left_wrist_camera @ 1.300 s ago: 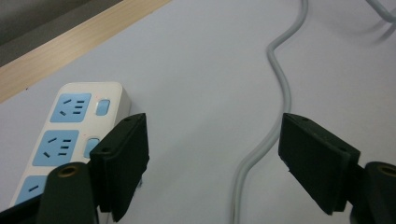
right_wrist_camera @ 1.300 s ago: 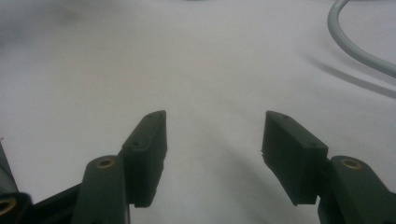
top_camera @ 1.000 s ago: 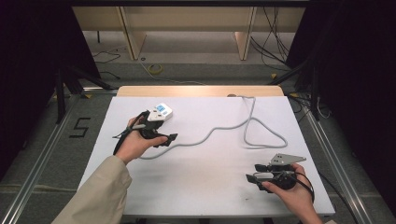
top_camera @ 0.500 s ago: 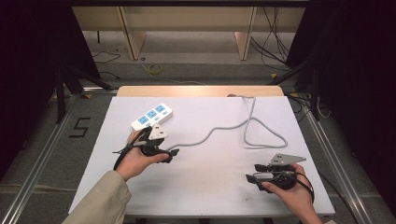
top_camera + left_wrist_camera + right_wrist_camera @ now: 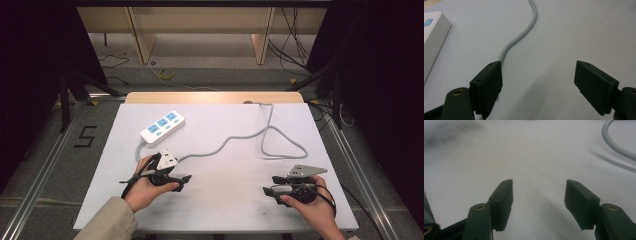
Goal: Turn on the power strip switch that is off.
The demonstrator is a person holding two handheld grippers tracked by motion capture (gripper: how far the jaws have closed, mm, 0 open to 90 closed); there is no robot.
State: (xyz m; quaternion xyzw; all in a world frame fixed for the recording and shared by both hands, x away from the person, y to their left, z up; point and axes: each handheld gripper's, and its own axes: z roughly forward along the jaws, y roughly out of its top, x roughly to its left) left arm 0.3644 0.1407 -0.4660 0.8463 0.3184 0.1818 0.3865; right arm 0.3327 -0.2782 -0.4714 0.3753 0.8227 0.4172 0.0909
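The left tool [image 5: 181,178] has pulled back from the power strip [image 5: 162,128], which now lies ahead of it on the table [image 5: 230,210]; its jaws are spread, the grey cord [image 5: 517,40] just beside one; the right tool [image 5: 267,190] rests spread, apart

— What is the power strip [image 5: 162,128] made of?
— Smooth white plastic with a slight sheen, and pale blue socket faces. Its cable [image 5: 235,140] looks like grey rubbery sheathing, smooth and softly glossy.

— And the table [image 5: 225,200]?
— A matt white top, even and unmarked, with a bare wood strip along its far edge.

— The grippers?
— On the left gripper [image 5: 537,82], the jaws are matt black plastic with a fine grain, and brass-coloured metal bushes at the pivots. The right gripper [image 5: 537,201] looks the same, and carries a dull grey plate on top.
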